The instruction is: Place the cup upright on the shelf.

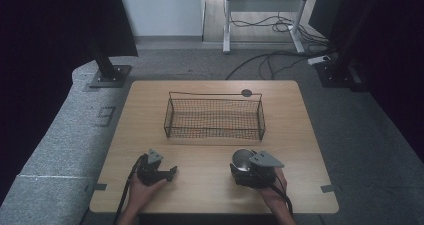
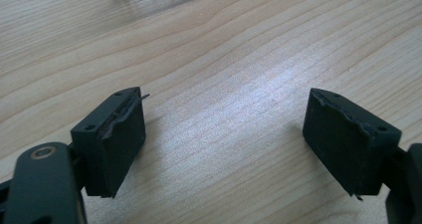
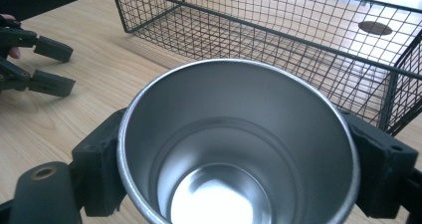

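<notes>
Between right hand-held gripper (image 3: 239, 169) jaws: steel cup (image 3: 234, 149) (interior visible).

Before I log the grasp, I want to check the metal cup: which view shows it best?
The right gripper view: the metal cup sits large between the right claw's jaws, open mouth toward the camera, visibly empty. In the high view it is a small shape partly covered by the claw. The left gripper view looks at the bare table.

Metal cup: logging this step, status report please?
Right claw shut on metal cup, mouth toward camera. Left claw open, empty, over table. Wire basket ahead, empty; path clear.
</notes>
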Tool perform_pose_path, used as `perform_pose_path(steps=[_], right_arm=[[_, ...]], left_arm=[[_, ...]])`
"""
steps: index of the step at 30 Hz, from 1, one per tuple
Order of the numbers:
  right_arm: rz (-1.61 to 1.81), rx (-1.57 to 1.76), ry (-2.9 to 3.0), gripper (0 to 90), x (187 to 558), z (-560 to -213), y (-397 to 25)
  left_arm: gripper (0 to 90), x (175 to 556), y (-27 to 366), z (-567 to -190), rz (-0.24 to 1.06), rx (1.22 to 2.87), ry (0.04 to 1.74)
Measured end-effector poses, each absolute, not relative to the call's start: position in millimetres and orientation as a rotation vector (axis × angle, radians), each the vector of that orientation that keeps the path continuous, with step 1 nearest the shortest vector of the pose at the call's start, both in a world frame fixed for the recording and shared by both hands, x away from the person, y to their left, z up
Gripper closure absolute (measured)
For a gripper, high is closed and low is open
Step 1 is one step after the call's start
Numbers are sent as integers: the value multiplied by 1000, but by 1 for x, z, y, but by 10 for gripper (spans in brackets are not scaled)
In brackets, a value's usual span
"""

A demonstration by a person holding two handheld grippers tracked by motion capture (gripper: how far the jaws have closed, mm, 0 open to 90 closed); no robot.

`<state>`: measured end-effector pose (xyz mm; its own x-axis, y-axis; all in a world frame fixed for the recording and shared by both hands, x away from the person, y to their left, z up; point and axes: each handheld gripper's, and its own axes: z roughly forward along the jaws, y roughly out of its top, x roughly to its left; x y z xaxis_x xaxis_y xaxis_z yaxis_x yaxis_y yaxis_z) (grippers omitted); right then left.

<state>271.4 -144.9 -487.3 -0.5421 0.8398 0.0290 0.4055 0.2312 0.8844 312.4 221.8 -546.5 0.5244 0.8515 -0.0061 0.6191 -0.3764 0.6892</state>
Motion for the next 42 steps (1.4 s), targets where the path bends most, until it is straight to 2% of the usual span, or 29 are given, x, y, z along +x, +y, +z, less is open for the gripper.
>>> perform_pose_path(steps=[26, 42], right_arm=[[1311, 1137, 2028, 137, 272, -473, -153], [1335, 1094, 2015, 137, 281, -443, -149]], left_arm=[[169, 312, 222, -547, 468, 2124, 1190], [169, 312, 222, -547, 468, 2125, 1189]])
